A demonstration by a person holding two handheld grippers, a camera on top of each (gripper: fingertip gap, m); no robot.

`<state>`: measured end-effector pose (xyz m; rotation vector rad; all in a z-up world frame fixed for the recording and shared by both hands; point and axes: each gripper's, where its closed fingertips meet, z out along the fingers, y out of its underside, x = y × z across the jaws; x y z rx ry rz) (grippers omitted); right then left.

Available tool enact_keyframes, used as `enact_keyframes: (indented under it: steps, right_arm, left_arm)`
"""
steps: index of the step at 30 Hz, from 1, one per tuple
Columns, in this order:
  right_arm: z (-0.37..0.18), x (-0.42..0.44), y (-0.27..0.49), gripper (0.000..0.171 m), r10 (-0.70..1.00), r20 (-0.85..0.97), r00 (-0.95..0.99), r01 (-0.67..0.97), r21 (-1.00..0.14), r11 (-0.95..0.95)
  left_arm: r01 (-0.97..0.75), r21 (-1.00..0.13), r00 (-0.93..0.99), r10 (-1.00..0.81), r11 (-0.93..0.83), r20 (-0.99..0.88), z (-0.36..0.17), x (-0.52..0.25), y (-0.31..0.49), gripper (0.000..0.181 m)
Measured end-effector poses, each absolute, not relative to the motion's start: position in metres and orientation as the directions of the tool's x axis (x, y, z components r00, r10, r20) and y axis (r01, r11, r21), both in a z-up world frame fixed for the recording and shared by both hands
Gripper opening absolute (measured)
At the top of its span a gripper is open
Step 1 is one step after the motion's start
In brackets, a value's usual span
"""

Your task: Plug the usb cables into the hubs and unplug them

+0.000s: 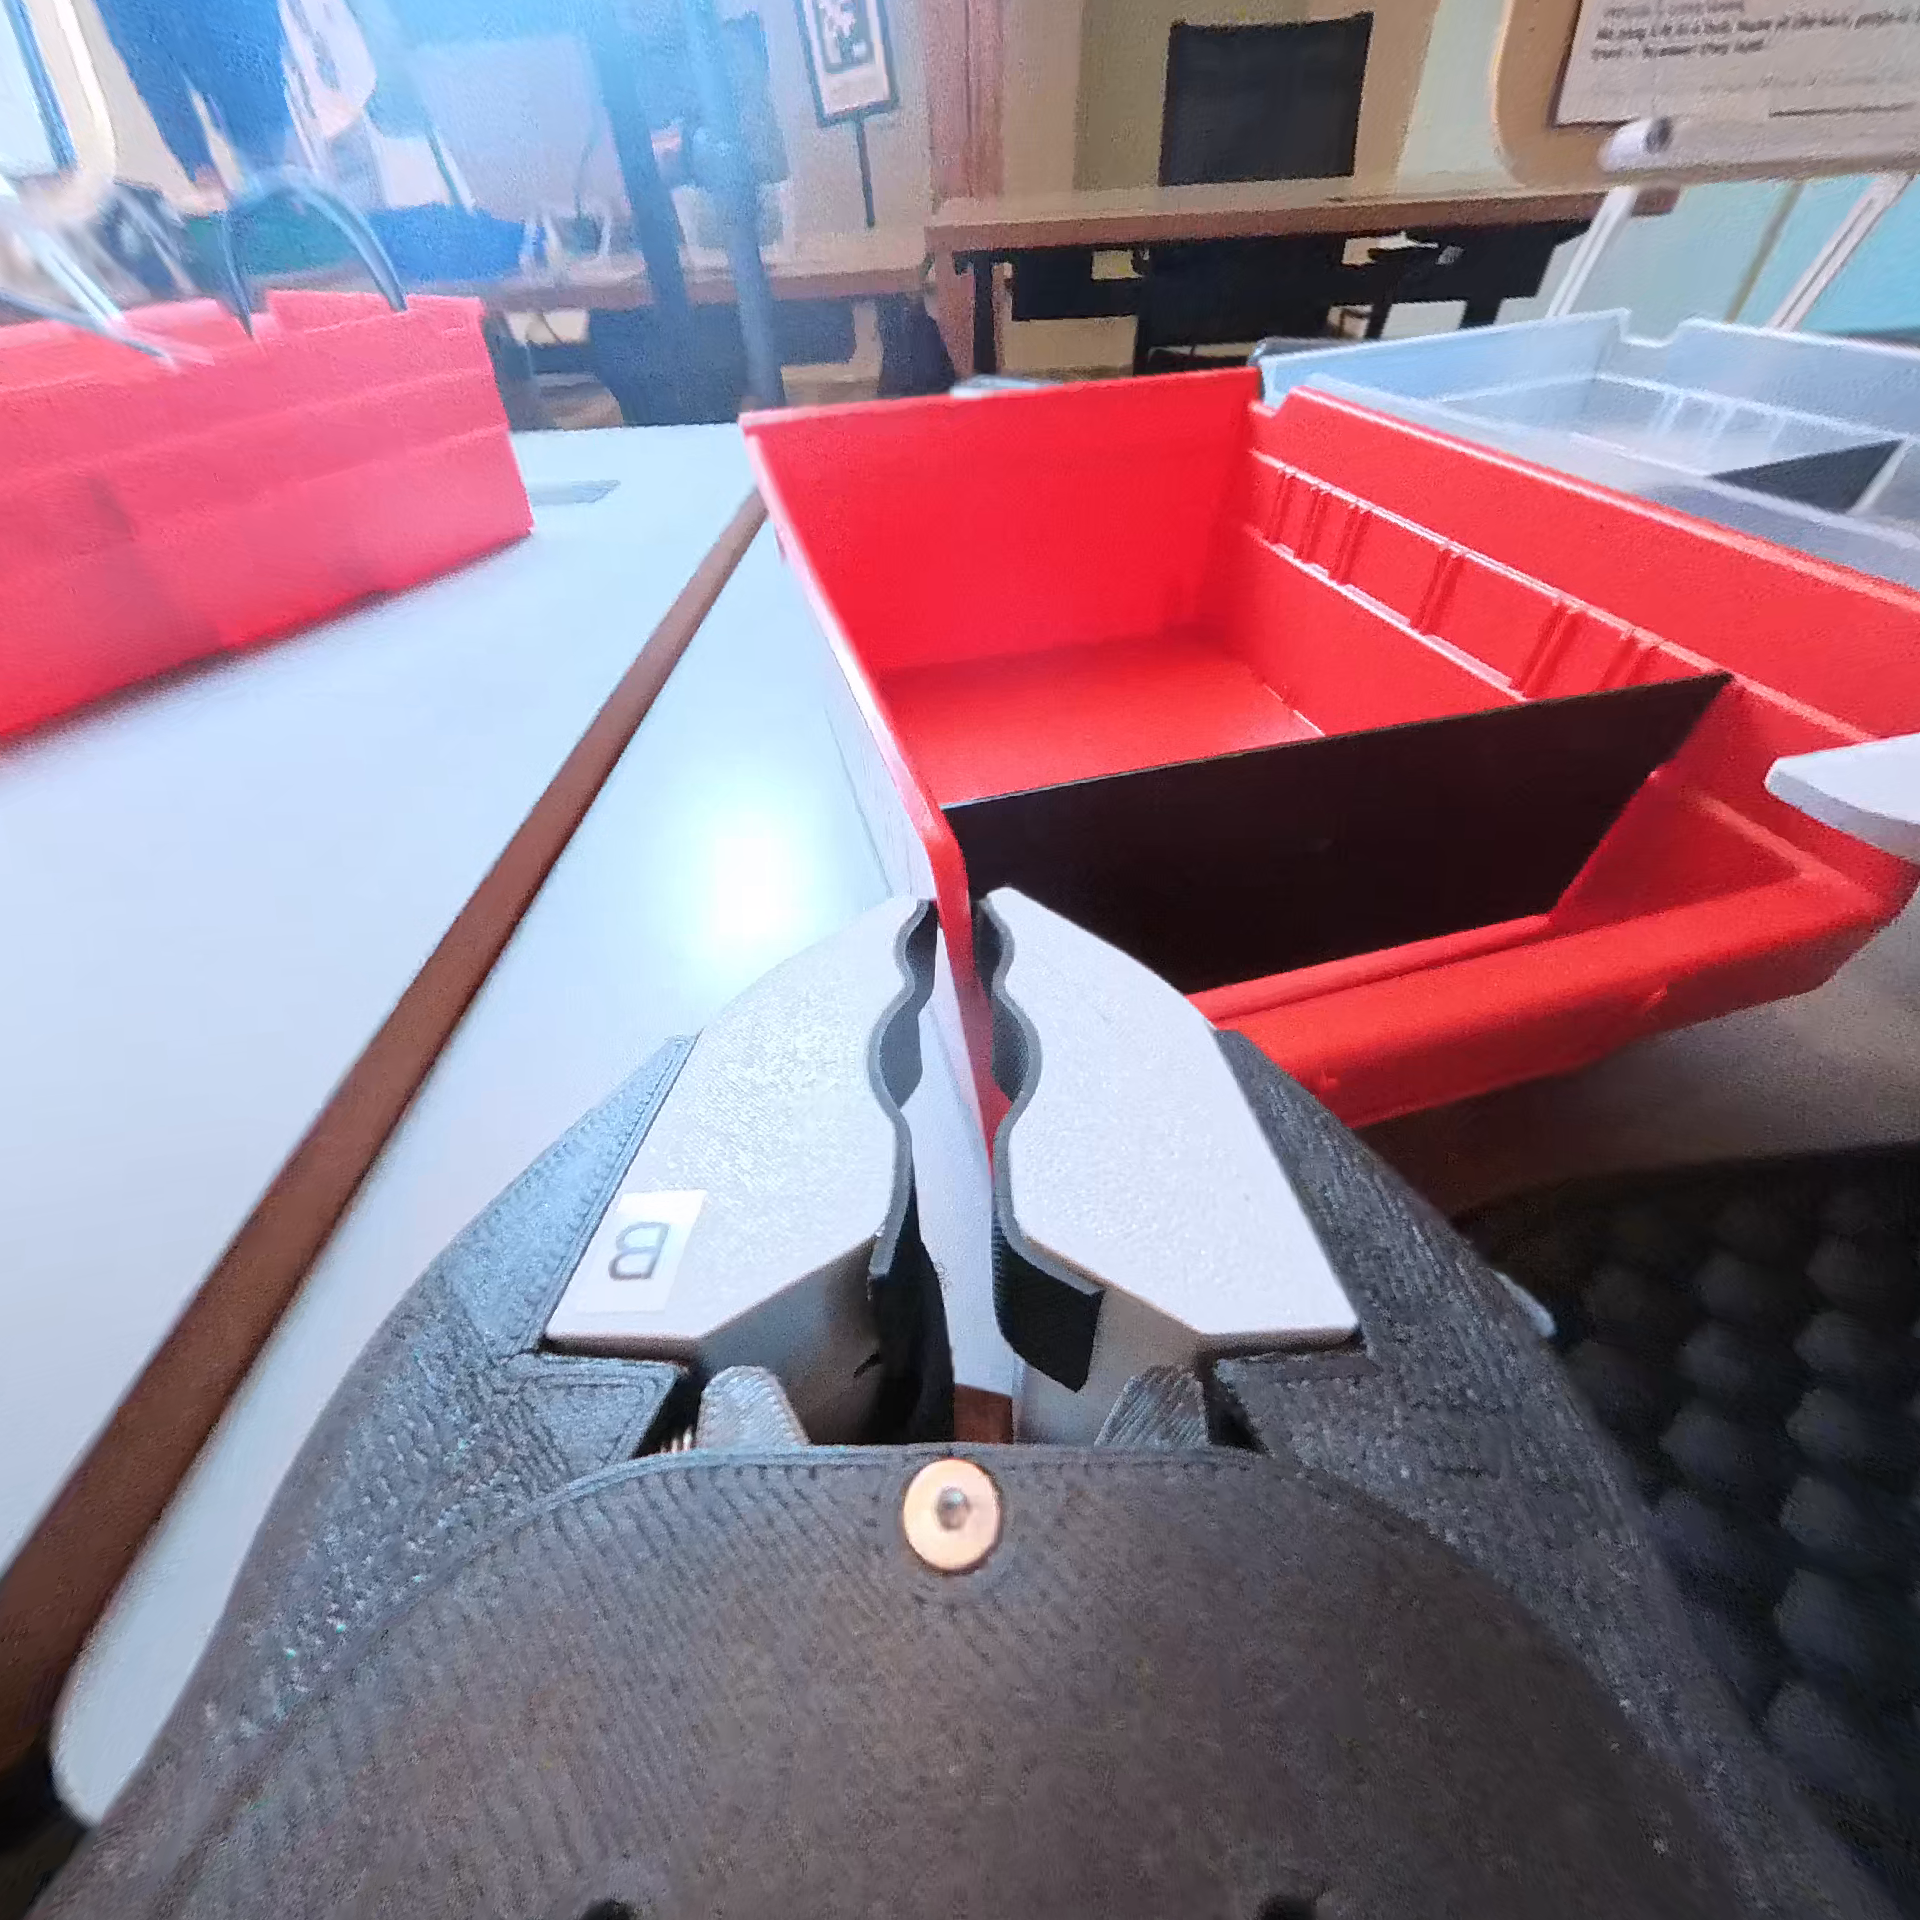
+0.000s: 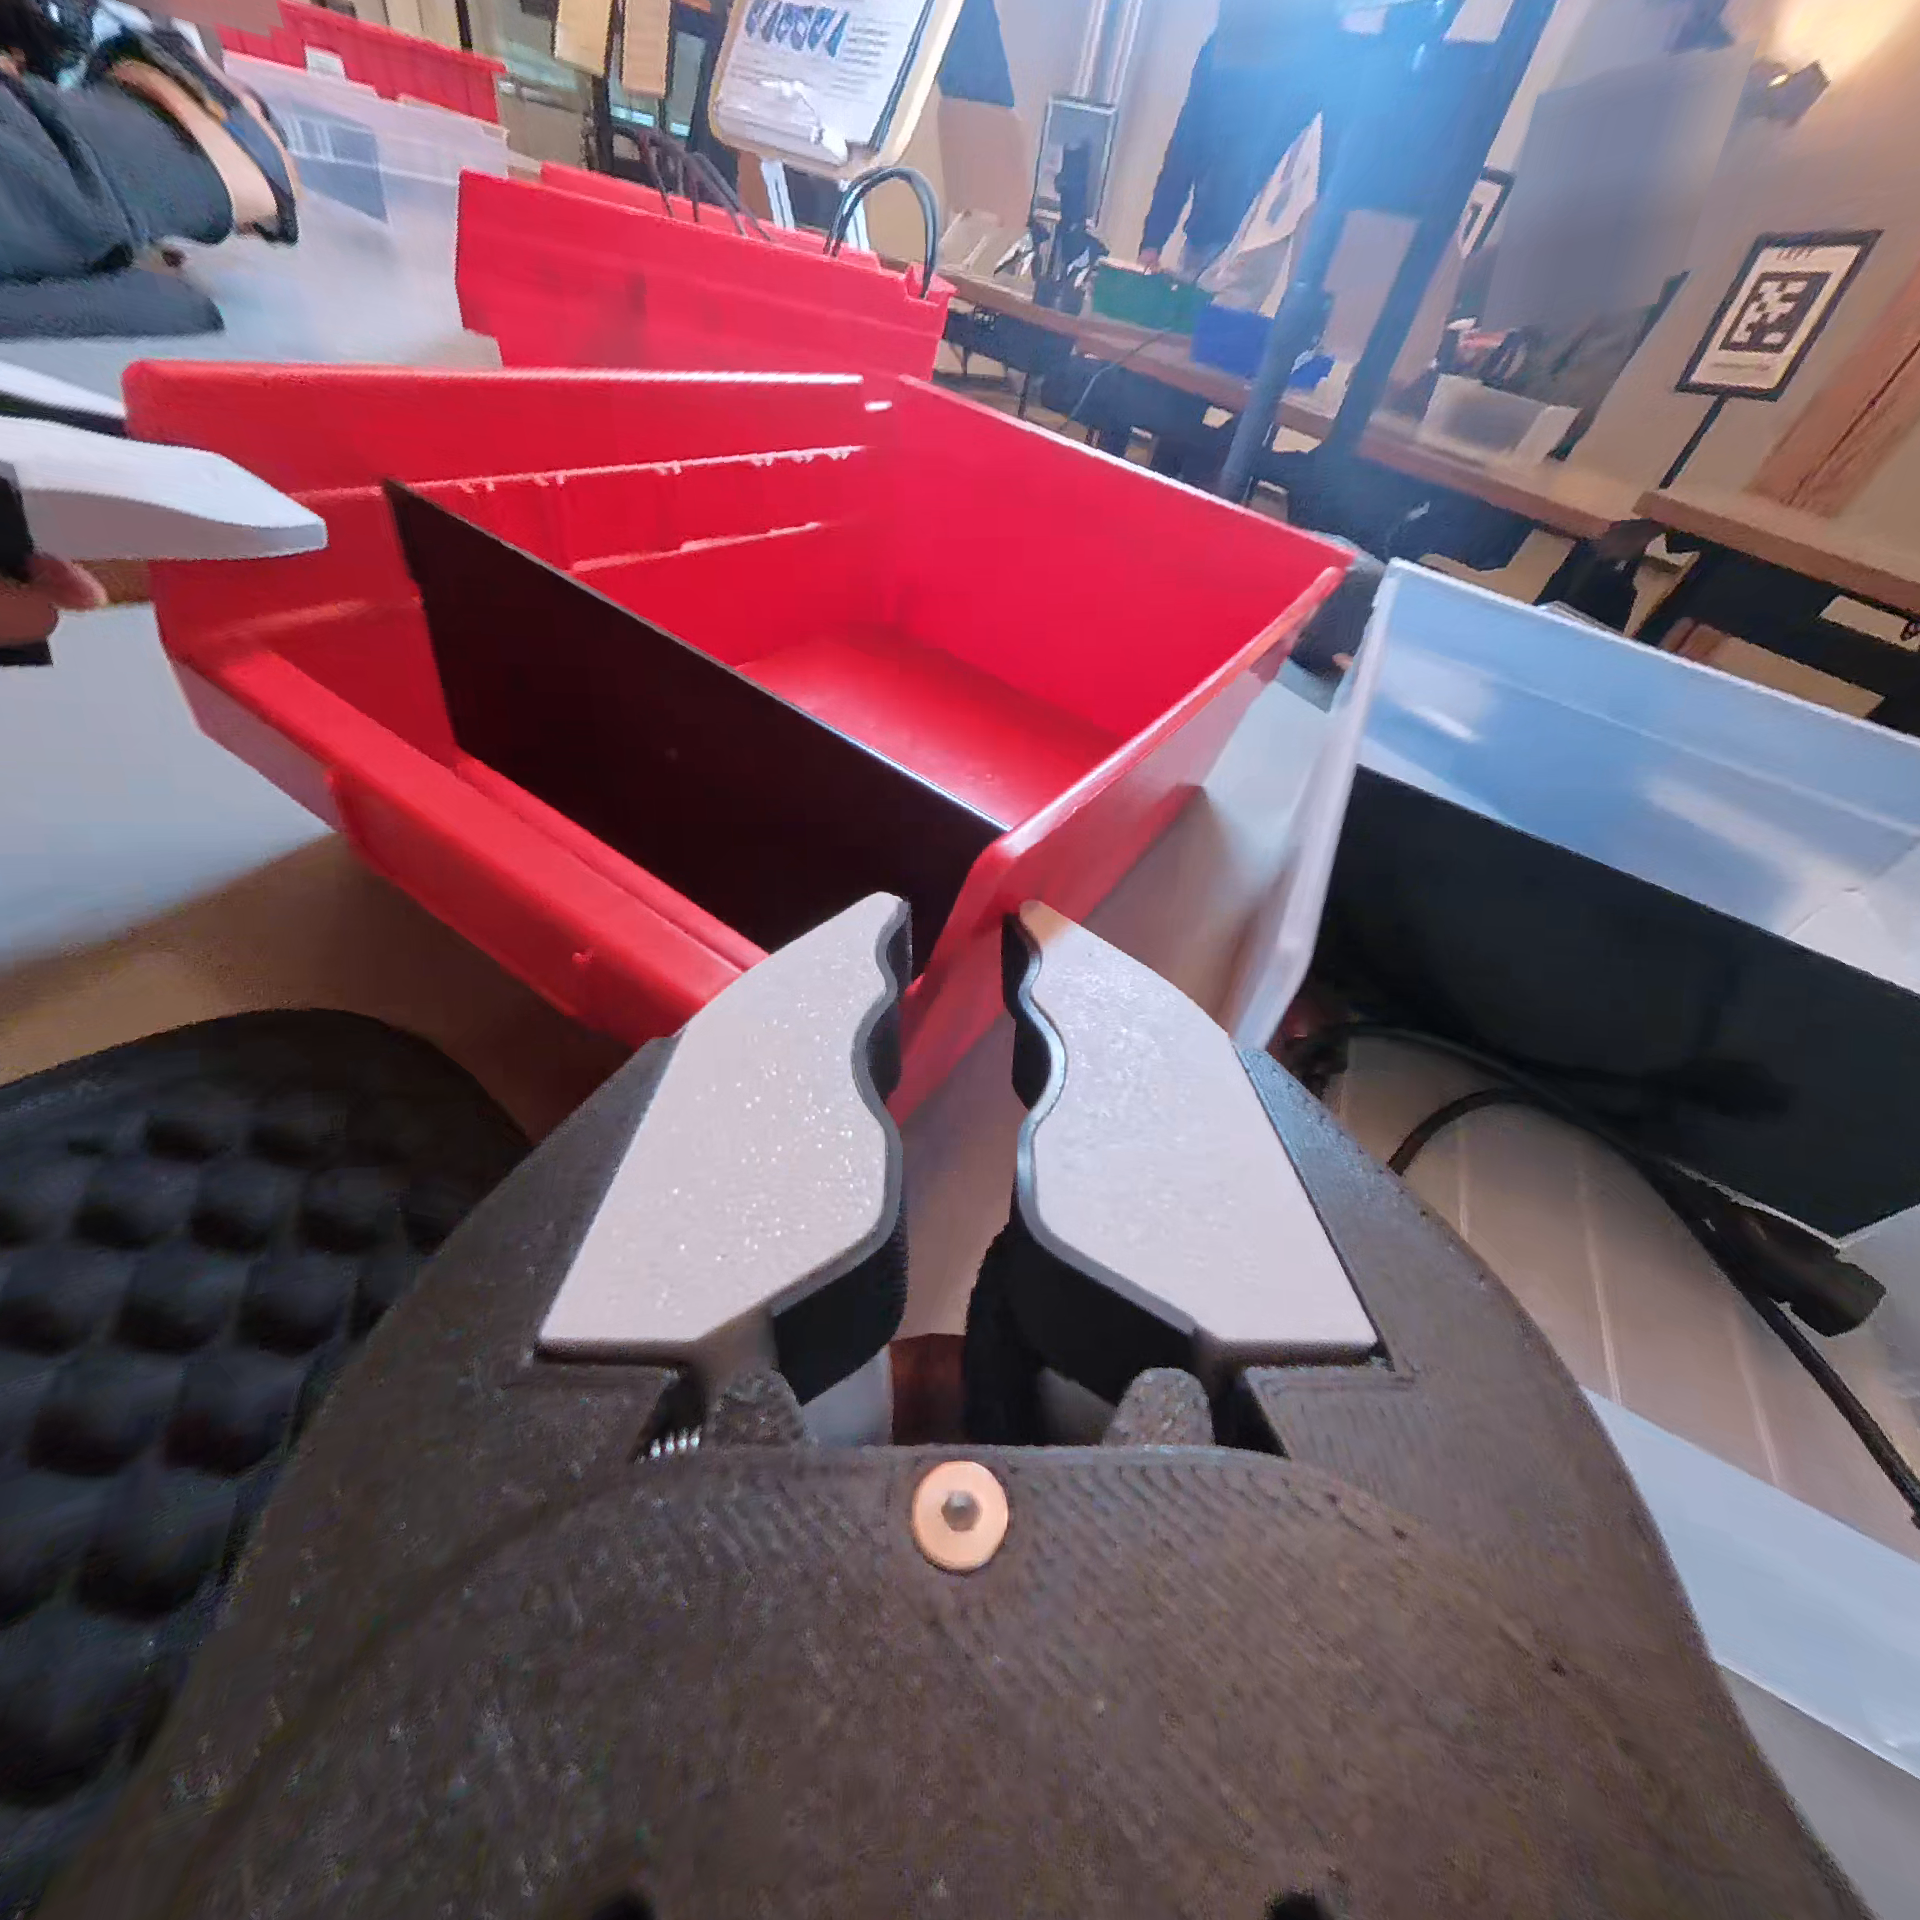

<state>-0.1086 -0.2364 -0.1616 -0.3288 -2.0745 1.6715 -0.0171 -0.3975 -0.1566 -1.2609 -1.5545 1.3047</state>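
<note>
A red bin point(image 1: 1039, 540) with a black divider point(image 1: 1299, 821) stands in front of me and looks empty. My left gripper point(image 1: 956, 935) is shut on its left wall near the front corner. My right gripper point(image 2: 961, 920) is shut on the right wall of the same bin point(image 2: 1039, 582). Each view shows the other gripper's grey finger at the bin's opposite side, on the right in the left wrist view point(image 1: 1849, 790) and on the left in the right wrist view point(image 2: 156, 509). Black cables point(image 2: 883, 218) arch out of a second red bin point(image 2: 675, 281) farther back. No hub is in view.
A clear plastic bin point(image 2: 1610, 727) stands right of the red bin, with a black cable and plug point(image 2: 1766, 1257) lying in front of it. A black dimpled mat point(image 2: 156, 1299) lies near me. The second red bin point(image 1: 239, 499) is at far left. A person stands behind the tables. Tip to tip, the grippers are about 20 centimetres apart.
</note>
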Motion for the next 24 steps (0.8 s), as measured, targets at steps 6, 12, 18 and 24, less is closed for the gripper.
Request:
enact_keyframes:
  steps: [6, 12, 18, 24]
  right_arm:
    - [-0.114, -0.115, -0.206, 0.011, 0.527, 0.268, -0.807, -0.261, -0.961, 0.090]
    - [-0.036, -0.106, -0.153, 0.010, 0.608, 0.299, -0.735, -0.458, -0.881, -0.121]
    - [0.001, -0.111, -0.048, 0.009, 0.766, 0.349, -0.540, -0.637, -0.765, -0.100]
    - [-0.024, -0.139, 0.084, 0.008, 0.856, 0.412, -0.311, -0.562, -0.807, 0.184]
  left_arm:
    - [-0.052, -0.961, -0.301, 0.922, -0.272, -0.245, -0.076, -0.008, -0.354, 0.009]
    - [-0.372, -0.837, -0.355, 0.895, -0.401, -0.271, 0.000, 0.014, -0.291, 0.010]
    - [-0.657, -0.719, -0.132, 0.974, -0.227, -0.186, 0.029, -0.002, -0.194, 0.014]
    - [-0.496, -0.866, 0.243, 0.967, 0.059, -0.074, -0.010, -0.087, -0.089, 0.016]
